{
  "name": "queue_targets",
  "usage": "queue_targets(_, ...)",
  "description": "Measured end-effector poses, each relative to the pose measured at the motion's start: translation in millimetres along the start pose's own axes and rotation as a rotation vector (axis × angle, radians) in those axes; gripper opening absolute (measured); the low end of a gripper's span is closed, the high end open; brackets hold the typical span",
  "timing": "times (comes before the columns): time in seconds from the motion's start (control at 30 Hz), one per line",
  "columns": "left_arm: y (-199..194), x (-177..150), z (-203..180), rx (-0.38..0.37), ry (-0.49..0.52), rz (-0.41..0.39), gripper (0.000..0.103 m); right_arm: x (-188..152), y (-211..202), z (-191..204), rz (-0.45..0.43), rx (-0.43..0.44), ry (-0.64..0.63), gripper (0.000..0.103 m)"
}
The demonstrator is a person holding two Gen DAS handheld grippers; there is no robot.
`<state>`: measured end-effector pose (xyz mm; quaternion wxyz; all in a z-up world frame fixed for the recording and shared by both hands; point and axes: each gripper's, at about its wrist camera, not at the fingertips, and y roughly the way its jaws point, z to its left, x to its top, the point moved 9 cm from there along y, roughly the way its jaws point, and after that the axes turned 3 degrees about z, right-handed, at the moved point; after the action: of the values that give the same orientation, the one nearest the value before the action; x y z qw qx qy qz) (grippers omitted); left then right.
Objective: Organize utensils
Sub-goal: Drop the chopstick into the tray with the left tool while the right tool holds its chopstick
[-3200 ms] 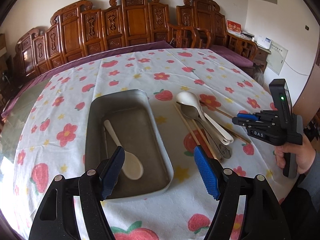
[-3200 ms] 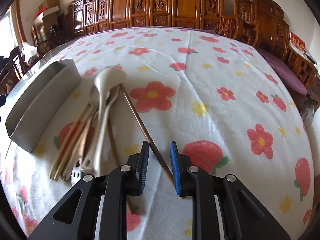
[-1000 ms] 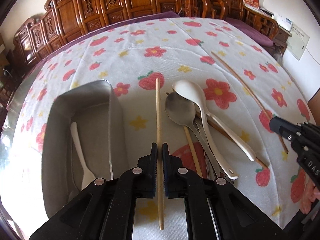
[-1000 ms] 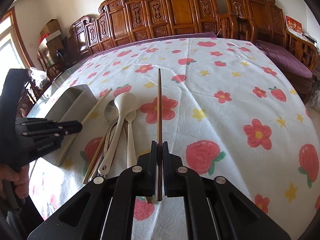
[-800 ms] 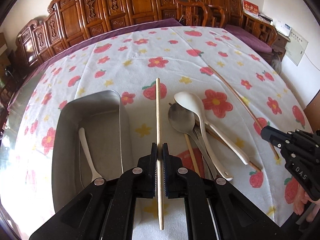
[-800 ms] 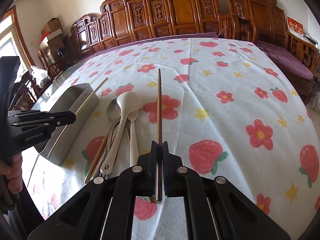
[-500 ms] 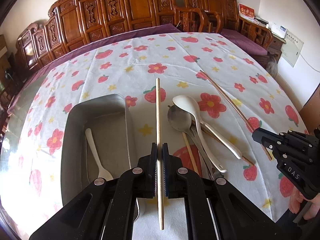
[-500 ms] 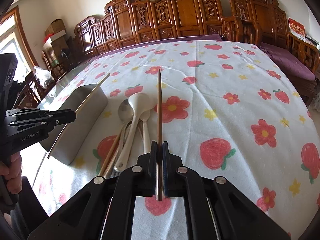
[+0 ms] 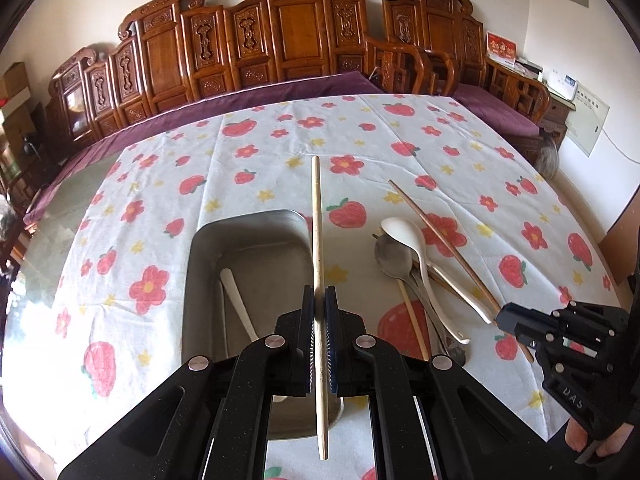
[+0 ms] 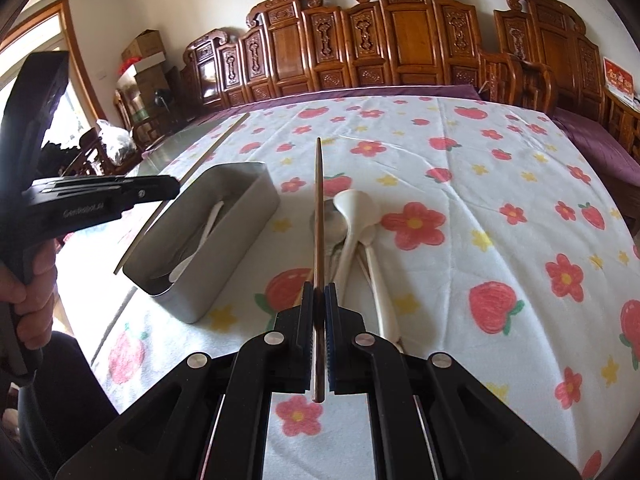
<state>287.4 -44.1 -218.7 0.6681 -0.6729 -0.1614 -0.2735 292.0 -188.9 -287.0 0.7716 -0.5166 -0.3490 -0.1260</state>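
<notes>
The sorting looks barely begun. The metal tray (image 9: 192, 280) on the flowered tabletop (image 9: 460, 148) holds only one white spoon (image 9: 236, 300), while most of the pile sits just to its right on the cloth.

Each tool is clamped tight on a single stick. The left tool (image 9: 319, 322) grips a pale chopstick (image 9: 317, 220), held in the air above the tray's right edge. The right tool (image 10: 319, 322) pinches a dark chopstick (image 10: 318, 200), raised over the heap beside the tray. Neither stick has gone in yet, so both drops are left to do — then the pile.

Counting what shows: one tray, one spoon inside it, two chopsticks in the tools. In the pile I make out two white spoons — the larger one (image 10: 354, 216) on top — one metal spoon (image 9: 392, 258) and at least one more pale chopstick (image 9: 414, 320); other handles lie underneath, too tangled to count.
</notes>
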Motion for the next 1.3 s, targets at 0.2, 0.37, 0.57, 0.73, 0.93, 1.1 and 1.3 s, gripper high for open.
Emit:
queue_targets(0.2, 9, -2, 20, 0.006, -0.009, -0.005, 0.004, -2, 4, 9, 0.007, 0.008, -0.018, 0.006)
queue_targets(0.37, 29, -12, 40, 0.001, -0.049, 0.028, 0.004, -5, 9, 4, 0.020, 0.000, -0.008, 0.006)
queue_targets(0.57, 47, -26, 51, -0.007, -0.067, 0.063, 0.004, -10, 14, 3, 0.036, 0.000, -0.001, 0.006)
queue_targets(0.73, 59, -36, 49, -0.007, -0.052, 0.086, 0.004, -11, 17, 4, 0.041, 0.000, -0.003, 0.006)
queue_targets(0.93, 70, -40, 51, -0.015, -0.063, 0.100, 0.004, -11, 19, 5, 0.043, 0.002, -0.005, 0.006)
queue_targets(1.1, 73, -40, 56, -0.023, -0.084, 0.096, 0.006, -10, 22, 8, 0.045, 0.011, -0.006, 0.006)
queue_targets(1.3, 60, -42, 66, -0.043, -0.122, 0.059, 0.021, -9, 23, 15, 0.049, 0.019, -0.014, 0.006)
